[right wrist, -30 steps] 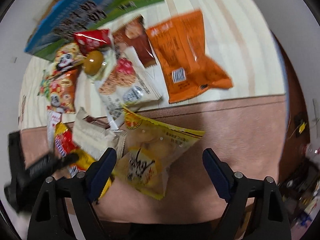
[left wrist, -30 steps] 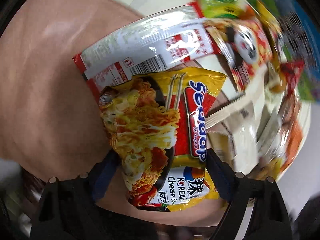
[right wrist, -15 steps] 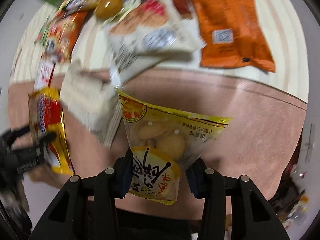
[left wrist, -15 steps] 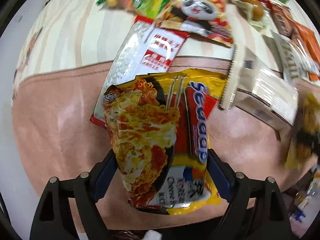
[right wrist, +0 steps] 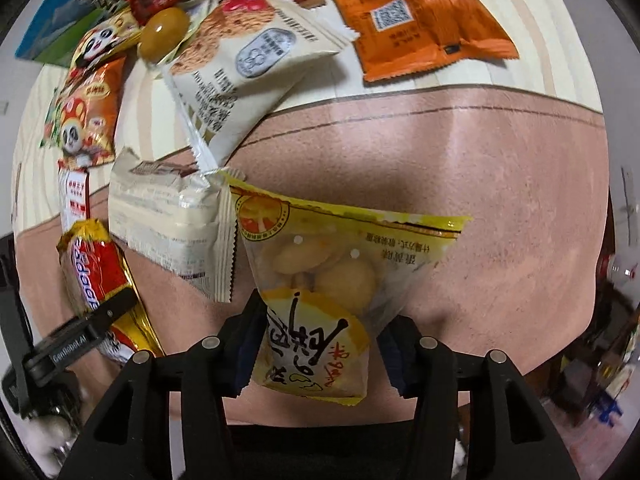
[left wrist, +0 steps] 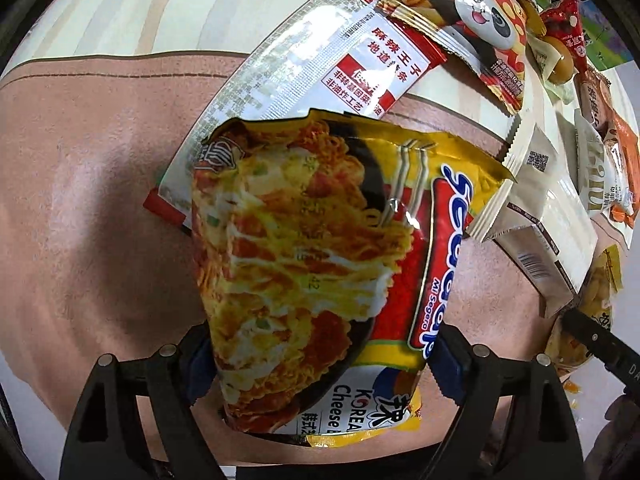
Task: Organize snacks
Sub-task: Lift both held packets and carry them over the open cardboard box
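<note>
noodle packet (left wrist: 304,264) sits gripped between left gripper (left wrist: 316,364) jaws.

The pink mat (right wrist: 500,200) is bare on the right side of the right wrist view, so a hand could pass there. On the left of that view, the beige packet (right wrist: 168,216), the white cookie bag (right wrist: 240,64) and the noodle pack (right wrist: 100,276) crowd together and block the way. The orange bag (right wrist: 416,12) fills the top.

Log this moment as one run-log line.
left gripper: shut on noodle packet | right gripper: jaws just reopening slightly, yellow snack bag between them | surface: pink mat
</note>
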`<state>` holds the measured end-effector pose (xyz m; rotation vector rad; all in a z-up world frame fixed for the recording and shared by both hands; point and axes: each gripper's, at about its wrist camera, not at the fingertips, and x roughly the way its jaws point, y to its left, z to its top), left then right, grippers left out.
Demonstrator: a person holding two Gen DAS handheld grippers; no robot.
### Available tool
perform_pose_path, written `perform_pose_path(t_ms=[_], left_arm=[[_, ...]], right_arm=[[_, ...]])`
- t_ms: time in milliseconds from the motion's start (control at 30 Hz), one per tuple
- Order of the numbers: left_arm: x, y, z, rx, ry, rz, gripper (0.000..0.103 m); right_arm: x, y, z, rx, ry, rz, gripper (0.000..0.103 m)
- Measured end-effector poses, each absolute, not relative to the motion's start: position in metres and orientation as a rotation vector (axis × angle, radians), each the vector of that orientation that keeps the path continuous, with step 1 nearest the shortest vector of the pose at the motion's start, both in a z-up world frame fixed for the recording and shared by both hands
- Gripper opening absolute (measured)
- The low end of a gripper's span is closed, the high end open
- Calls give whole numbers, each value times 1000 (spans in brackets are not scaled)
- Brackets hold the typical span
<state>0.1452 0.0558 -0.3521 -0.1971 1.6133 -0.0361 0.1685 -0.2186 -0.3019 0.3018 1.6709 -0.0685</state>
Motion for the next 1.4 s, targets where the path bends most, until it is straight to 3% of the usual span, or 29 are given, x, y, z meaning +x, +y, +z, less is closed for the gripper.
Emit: perform_pose_path(t_ms=[167, 367, 533, 667, 733, 967, 1000, 1100, 1167, 1267, 1300, 1400], left_arm=[[145, 26, -344, -155, 1596, -16, 85], [133, -25, -346, -60, 1574, -10, 85], [125, -70, -336, 40, 1550, -41, 85], [127, -62, -331, 23, 1564, -43, 87], [126, -63, -330, 9, 1574, -46, 87], [125, -65, -334, 13, 1582, -38, 88], [125, -66, -335, 13, 1581, -38, 88], [127, -66, -335, 12, 1581, -37, 88], [135, -59, -334, 2, 1578, -32, 86], [135, -56, -331, 1, 1571, -20, 85], [135, -56, -327, 7, 1568, -18, 85], [131, -54, -319, 11, 1575, 0, 84]], right_arm=[[171, -203, -310, 169, 1679, -26, 47], [162, -165, -311, -170, 1682, 158, 47], [157, -190, -307, -7, 1684, 111, 58], [149, -218, -305, 224, 1617, 18, 57], [146, -227, -309, 289, 1603, -12, 50], [126, -203, -303, 17, 1592, 99, 48], [123, -204, -301, 20, 1587, 102, 51], [117, -211, -309, 83, 1608, 52, 71], [113, -221, -314, 150, 1608, 35, 72], [112, -246, -311, 212, 1591, -6, 64], [111, -250, -311, 228, 1585, -8, 50], [112, -261, -312, 262, 1570, -1, 46]])
